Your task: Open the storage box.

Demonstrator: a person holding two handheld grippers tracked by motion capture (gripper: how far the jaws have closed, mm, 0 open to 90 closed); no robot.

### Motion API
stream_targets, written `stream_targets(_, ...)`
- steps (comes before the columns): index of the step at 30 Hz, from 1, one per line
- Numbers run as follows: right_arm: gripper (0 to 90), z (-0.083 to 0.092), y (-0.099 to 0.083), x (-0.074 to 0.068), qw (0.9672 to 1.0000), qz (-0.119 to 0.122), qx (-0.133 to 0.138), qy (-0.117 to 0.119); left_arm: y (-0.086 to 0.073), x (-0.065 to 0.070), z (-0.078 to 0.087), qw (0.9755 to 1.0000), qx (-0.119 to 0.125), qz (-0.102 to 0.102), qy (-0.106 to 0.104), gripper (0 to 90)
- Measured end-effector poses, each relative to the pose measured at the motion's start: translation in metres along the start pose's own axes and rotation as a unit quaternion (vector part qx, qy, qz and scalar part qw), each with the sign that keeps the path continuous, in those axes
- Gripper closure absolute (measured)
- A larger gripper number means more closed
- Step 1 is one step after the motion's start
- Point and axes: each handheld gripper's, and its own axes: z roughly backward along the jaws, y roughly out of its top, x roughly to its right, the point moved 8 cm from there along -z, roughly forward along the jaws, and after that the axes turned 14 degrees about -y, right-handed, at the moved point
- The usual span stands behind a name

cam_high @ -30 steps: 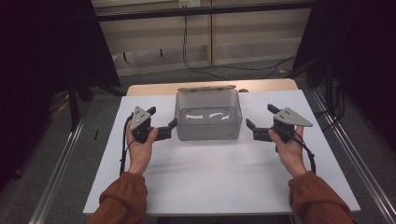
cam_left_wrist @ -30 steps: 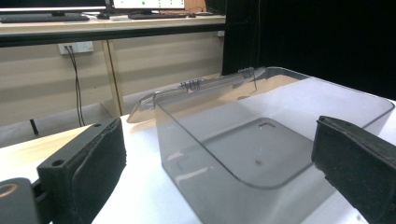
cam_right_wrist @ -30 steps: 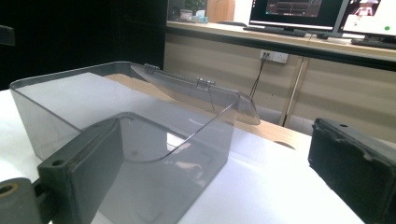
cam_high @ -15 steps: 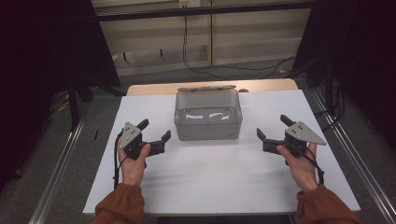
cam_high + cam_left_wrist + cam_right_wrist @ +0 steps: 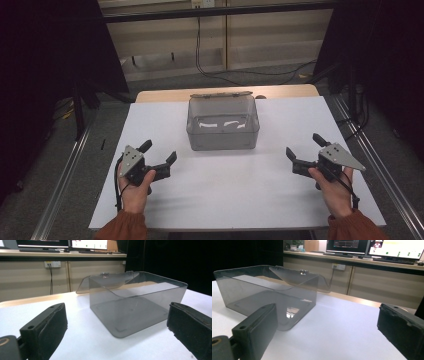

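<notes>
both hand-held grippers, left hand-held gripper (image 5: 161, 153) and right hand-held gripper (image 5: 305, 146), gape, flanking box (image 5: 223, 131) apart.

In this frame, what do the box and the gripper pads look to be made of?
The box looks like smoke-tinted clear plastic, glossy: the table shows through its walls, and highlights glint on them. Its hinged lid seems the same. The left gripper pads look like matte black foam or rubber, with rough edges.

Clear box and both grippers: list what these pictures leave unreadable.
- Clear box, high view: the hinges at its back rim are too small to read, and glare streaks blur its floor.
- Lid, left gripper view: its far edge is hidden behind the box's tinted wall.
- Right gripper, right gripper view: the bottom and right edges cut off the jaws.
</notes>
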Motion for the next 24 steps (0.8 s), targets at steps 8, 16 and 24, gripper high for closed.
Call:
stream_targets(8, 2.7, 0.023, -0.008, 0.01, 0.9998, 0.005, -0.002, -0.018, -0.007, 0.005, 0.022, 0.9999, 0.003, 0.004, 0.012, 3.0)
stream_targets(16, 2.5, 0.038, -0.014, 0.015, 0.9996, -0.005, -0.002, -0.029, -0.018, 0.016, 0.032, 0.9998, -0.011, -0.011, 0.013, 3.0)
stream_targets(24, 2.7, 0.038, -0.018, 0.014, 0.9994, -0.01, 0.0, -0.034, -0.021, 0.015, 0.032, 0.9998, -0.01, -0.002, 0.017, 3.0)
